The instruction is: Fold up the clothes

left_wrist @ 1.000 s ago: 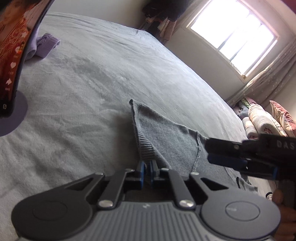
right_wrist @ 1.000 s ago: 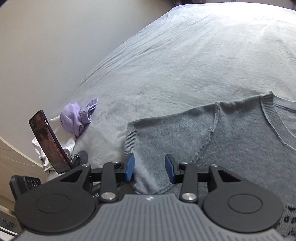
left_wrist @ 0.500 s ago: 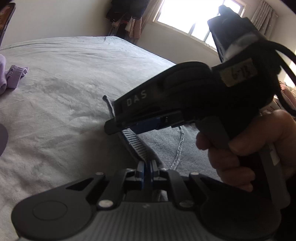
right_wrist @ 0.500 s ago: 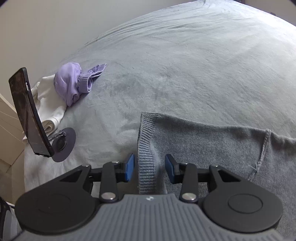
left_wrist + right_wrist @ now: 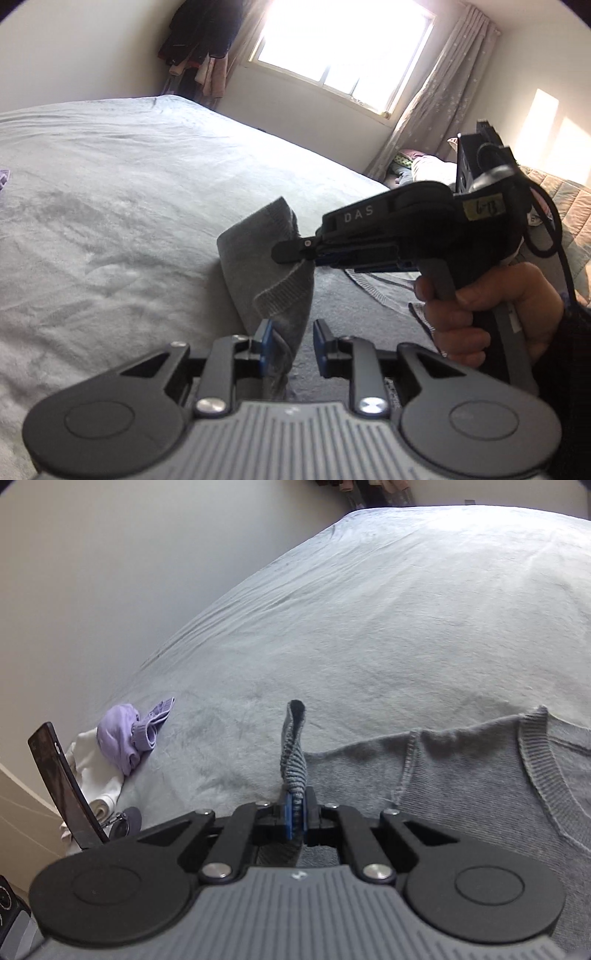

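The right gripper (image 5: 294, 818) pinches the sweater's (image 5: 480, 771) ribbed cuff (image 5: 293, 764), lifted off the bed (image 5: 369, 627). The left gripper (image 5: 291, 343), spread, has sleeve cloth draped between its fingers. The body lies rightward.

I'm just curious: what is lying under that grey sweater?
The grey sweater lies on the bed's pale grey blanket, which shows all around it. Anything directly beneath the fabric is covered. Its cuff is pinched up by the right gripper.
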`<state>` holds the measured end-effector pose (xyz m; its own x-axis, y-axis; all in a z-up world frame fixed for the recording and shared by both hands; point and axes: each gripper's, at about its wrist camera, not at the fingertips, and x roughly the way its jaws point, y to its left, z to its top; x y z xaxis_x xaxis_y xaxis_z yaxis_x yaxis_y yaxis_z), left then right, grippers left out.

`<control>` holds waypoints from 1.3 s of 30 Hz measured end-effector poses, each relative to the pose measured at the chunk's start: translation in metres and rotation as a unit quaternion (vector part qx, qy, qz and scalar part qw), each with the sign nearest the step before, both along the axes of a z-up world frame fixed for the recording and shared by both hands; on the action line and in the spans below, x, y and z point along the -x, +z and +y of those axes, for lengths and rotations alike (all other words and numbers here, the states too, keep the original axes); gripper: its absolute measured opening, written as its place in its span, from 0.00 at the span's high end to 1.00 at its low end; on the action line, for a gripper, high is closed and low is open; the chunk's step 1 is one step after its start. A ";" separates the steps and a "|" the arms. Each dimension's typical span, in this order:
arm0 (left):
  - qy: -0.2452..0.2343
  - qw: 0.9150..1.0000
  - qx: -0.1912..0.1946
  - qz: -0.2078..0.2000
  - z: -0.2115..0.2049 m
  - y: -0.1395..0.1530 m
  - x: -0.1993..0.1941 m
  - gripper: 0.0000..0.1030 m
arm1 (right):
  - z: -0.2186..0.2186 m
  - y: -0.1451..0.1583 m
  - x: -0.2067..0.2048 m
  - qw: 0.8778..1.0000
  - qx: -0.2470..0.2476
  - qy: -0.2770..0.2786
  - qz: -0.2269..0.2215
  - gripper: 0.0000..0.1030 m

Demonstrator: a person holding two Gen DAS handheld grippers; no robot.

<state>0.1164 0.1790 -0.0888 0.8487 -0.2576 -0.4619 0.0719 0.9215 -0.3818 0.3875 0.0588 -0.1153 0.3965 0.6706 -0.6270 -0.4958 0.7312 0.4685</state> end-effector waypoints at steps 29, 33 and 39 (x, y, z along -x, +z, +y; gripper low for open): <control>-0.154 0.986 -0.028 0.057 -0.046 -0.023 -0.013 0.76 | -0.131 -0.039 0.012 0.988 -0.048 -0.146 0.029 0.94; -0.167 0.983 -0.038 0.069 -0.055 -0.027 -0.012 0.76 | -0.141 -0.047 0.014 0.983 -0.021 -0.180 0.035 0.85; -0.178 0.981 -0.026 0.076 -0.055 -0.027 -0.012 0.76 | -0.152 -0.033 0.035 0.980 -0.014 -0.198 0.019 0.64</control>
<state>0.1285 0.1239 -0.1157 0.6295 -0.4970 -0.5973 0.3381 0.8673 -0.3654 0.3522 -0.0933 -0.1482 0.6064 0.4852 -0.6300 -0.1569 0.8497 0.5034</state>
